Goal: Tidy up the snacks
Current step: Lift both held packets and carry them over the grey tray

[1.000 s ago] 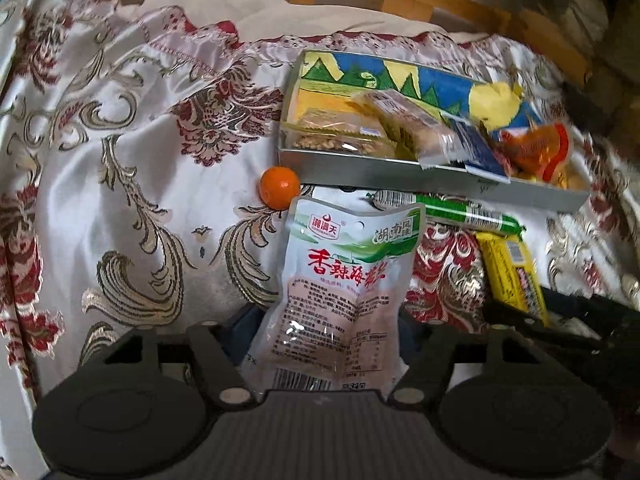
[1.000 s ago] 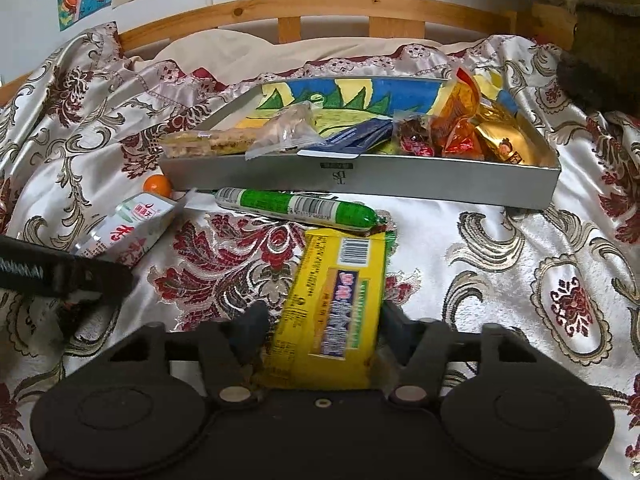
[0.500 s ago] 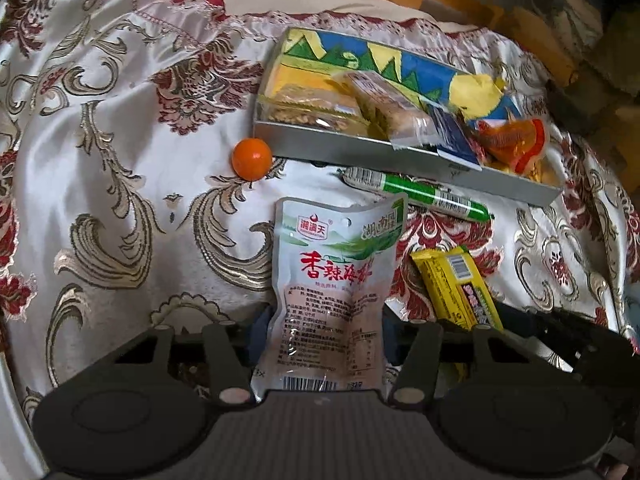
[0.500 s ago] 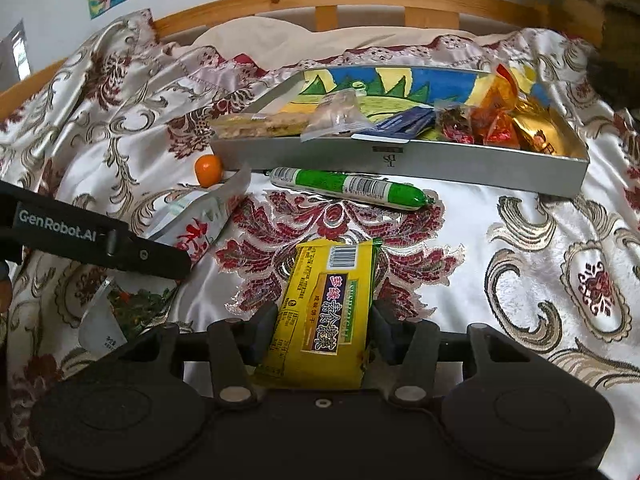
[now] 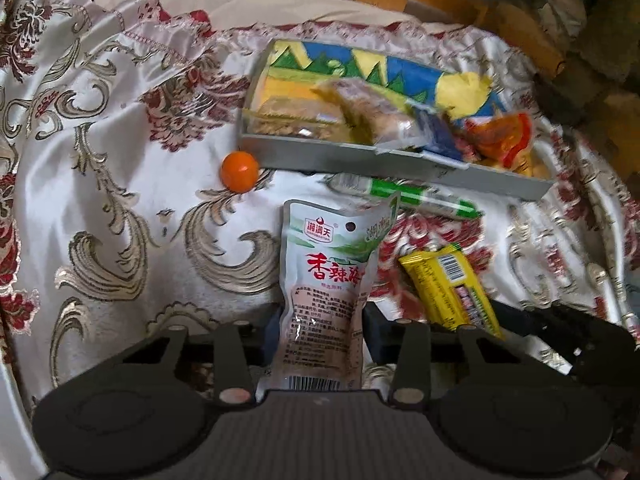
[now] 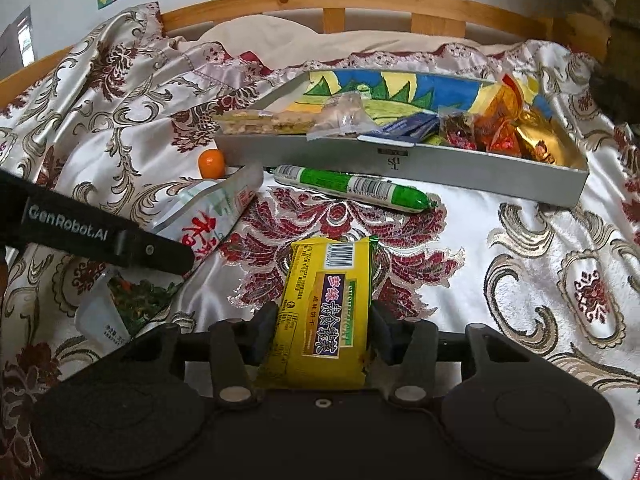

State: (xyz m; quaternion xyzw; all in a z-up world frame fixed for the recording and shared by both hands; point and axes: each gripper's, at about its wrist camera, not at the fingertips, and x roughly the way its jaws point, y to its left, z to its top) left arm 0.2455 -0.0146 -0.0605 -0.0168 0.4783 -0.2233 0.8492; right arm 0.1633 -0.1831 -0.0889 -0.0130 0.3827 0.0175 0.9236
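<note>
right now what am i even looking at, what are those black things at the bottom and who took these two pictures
No robot here: a person holds a two-finger tool in each hand, each with its own camera. In the left view, the left gripper is closing its fingers on a white seaweed pouch. In the right view, the right gripper grips a yellow biscuit pack. On the patterned bedspread lie a green sausage stick, an orange ball and a grey tray of snacks.
</note>
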